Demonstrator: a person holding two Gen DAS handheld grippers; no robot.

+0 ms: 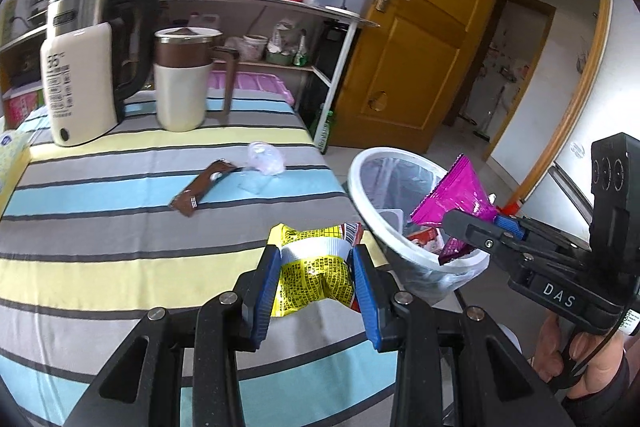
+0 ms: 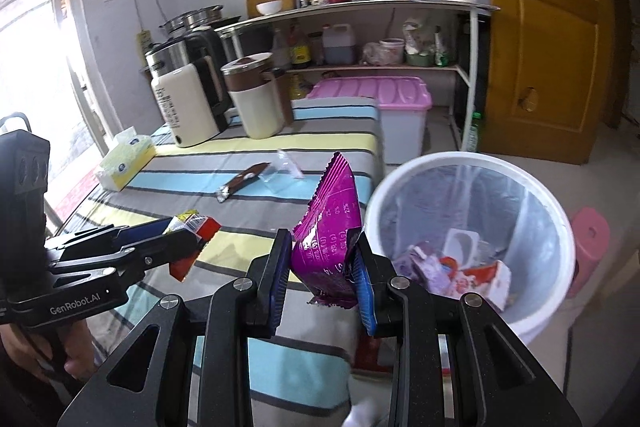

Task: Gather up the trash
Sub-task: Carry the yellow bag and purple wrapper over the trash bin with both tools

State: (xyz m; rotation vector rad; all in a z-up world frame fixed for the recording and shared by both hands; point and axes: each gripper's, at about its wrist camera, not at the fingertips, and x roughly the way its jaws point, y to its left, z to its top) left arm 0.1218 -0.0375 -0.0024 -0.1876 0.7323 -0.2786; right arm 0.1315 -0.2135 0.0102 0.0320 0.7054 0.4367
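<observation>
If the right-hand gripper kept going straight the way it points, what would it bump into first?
Probably the striped table; the white bin sits just to the right. The right gripper grips a purple wrapper; depth is uncertain.

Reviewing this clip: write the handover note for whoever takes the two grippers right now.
Left gripper: shut on the yellow wrapper, over the table.
Right gripper: shut on the purple wrapper, at the rim of the white bin.
Done: some trash already lies in the bin.
Left: drop both wrappers in, then fetch the brown wrapper and the clear plastic from the striped tablecloth.
</observation>
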